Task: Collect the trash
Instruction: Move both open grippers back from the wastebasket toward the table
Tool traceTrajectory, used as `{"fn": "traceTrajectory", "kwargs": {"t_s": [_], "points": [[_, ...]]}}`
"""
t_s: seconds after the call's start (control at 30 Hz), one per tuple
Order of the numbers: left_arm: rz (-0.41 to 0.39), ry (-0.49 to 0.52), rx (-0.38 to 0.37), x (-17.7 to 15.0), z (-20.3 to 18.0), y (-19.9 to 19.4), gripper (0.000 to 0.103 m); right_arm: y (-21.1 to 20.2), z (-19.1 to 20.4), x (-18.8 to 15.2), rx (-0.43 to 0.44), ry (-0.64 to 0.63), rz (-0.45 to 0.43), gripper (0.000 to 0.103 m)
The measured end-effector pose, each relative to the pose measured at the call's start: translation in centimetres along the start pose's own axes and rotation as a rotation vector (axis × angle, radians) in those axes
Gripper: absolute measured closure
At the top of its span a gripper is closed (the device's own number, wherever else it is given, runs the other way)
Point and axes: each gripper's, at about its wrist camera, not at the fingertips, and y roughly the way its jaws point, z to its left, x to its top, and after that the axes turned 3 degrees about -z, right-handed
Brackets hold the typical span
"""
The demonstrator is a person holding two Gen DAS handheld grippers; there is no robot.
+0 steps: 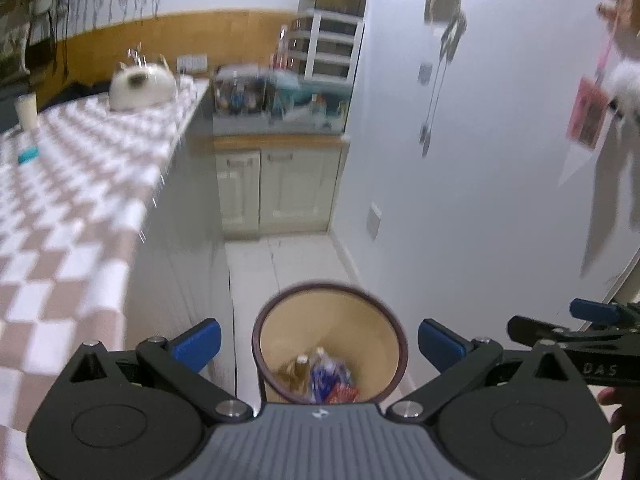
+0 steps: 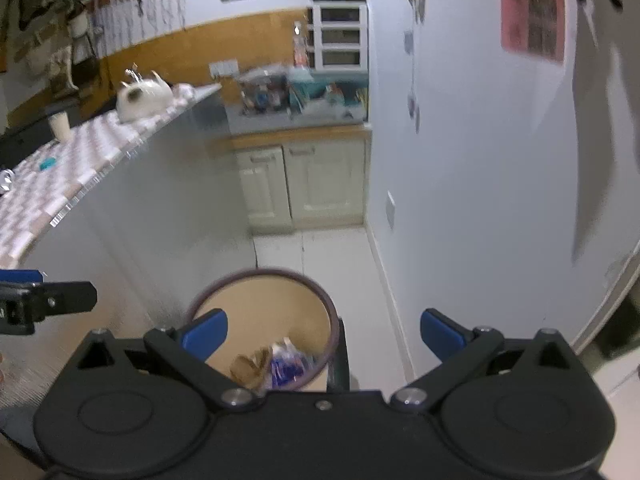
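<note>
A round tan trash bin (image 1: pixel 362 320) with a dark rim stands on the floor below both grippers. It holds trash (image 1: pixel 326 376): a blue wrapper, a red wrapper and a brown bottle. My left gripper (image 1: pixel 319 346) is open and empty above the bin. My right gripper (image 2: pixel 324 336) is open and empty, with the bin (image 2: pixel 256 304) under its left finger and the trash (image 2: pixel 280 364) inside. The right gripper (image 1: pixel 592 320) shows at the right edge of the left wrist view; the left gripper (image 2: pixel 36 300) shows at the left edge of the right wrist view.
A counter with a checkered cloth (image 1: pixel 72 200) runs along the left, bearing a white teapot (image 1: pixel 140 84), a cup (image 1: pixel 27 110) and a small teal object (image 1: pixel 29 155). Cream cabinets (image 1: pixel 276 188) with a cluttered top stand ahead. A white wall (image 1: pixel 480 160) is on the right.
</note>
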Motion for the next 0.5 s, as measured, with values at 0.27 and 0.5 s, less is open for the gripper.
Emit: {"fn": "traceTrajectory", "kwargs": {"t_s": [0.27, 0.5], "points": [[-0.136, 0.018, 0.044, 3.0, 2.9, -5.0, 0.0, -3.2, 4.1, 4.3, 0.071, -0.052, -0.129, 0.0], [-0.225, 0.018, 0.133, 5.4, 7.6, -9.1, 0.0, -4.5, 9.2, 8.0, 0.163, -0.113, -0.207, 0.0]]}}
